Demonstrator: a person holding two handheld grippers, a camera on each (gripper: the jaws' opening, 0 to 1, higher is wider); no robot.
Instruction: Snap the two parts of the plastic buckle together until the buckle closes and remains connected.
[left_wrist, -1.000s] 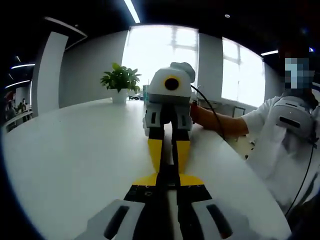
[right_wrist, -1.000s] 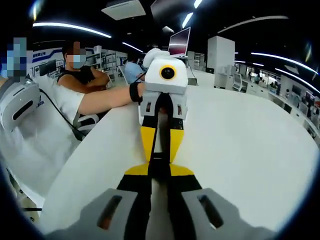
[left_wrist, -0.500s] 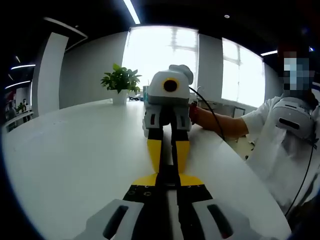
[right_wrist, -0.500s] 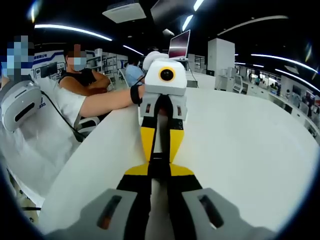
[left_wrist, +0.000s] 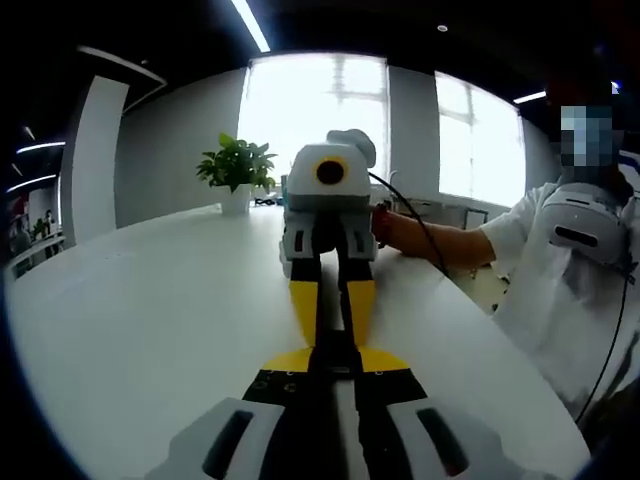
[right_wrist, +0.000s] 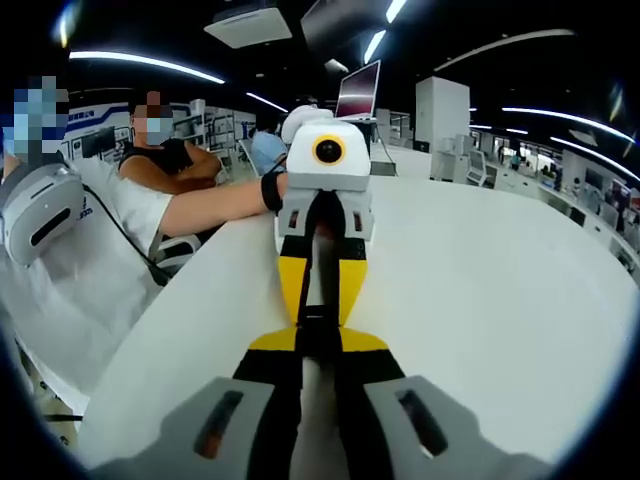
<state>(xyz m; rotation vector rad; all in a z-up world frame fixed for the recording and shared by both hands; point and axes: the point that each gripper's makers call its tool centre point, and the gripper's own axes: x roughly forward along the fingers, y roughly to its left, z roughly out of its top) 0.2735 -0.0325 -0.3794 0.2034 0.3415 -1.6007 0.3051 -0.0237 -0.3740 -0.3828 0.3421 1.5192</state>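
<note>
Little has moved since 1 s ago: both views have only drifted, and the 2 grippers still meet nose to nose. At lower centre of the left gripper view, the left gripper (left_wrist: 333, 345) clamps the black buckle (left_wrist: 334, 352), as does the right gripper (right_wrist: 318, 325) opposite. Push straight along the shared axis, level, until it clicks. That view adds a potted plant (left_wrist: 236, 172); the right gripper view adds a monitor (right_wrist: 359, 90).

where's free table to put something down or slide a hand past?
Left tool view: bare white table between the facing tools and the potted plant at the far edge. Right tool view: the table's whole right side is free. Crowded: the centre line, where the left tool and right tool meet tip to tip, and the person's forearm side.
</note>
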